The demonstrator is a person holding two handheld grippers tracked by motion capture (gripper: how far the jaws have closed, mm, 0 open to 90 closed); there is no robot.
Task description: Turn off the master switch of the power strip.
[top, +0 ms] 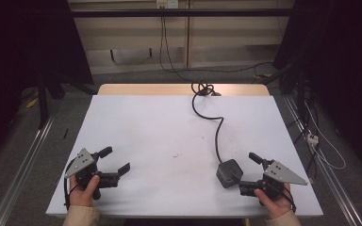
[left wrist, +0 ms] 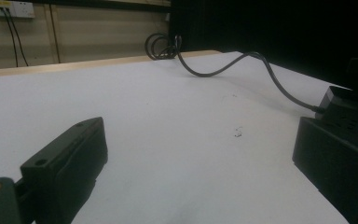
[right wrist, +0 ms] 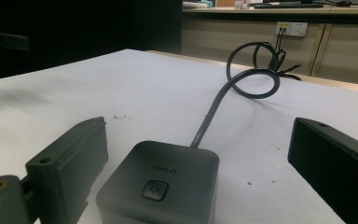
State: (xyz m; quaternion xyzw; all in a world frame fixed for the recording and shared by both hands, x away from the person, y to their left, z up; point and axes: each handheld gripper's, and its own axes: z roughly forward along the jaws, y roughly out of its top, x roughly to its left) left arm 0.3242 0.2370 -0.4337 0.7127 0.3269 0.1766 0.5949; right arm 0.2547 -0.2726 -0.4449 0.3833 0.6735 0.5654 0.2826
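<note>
We see a white worktop with one dark grey box-shaped device lying on it at the near right, its flat top bearing a small square button. A dark cable leaves the device's far side, curves across the white surface and ends in a coiled bundle at the far edge of the worktop.

The right claw is held in the person's right hand at the near right corner. Its jaws stand spread wide, one pointing away over the worktop, the other lying low toward the device. In the high view that lower jaw looks just beside the device's near right corner; whether they touch we cannot tell. From the right gripper view, the device sits between the two spread jaws, close to the camera, with open gaps on both sides, so nothing is pinched.

The left claw is held in the left hand at the near left corner, well apart from the device. Its jaws are also spread, with bare white surface between them. In the left gripper view, the device appears far off behind the right-hand jaw, with its cable running back toward the coil.

A few small dark specks mark the middle of the worktop.
</note>
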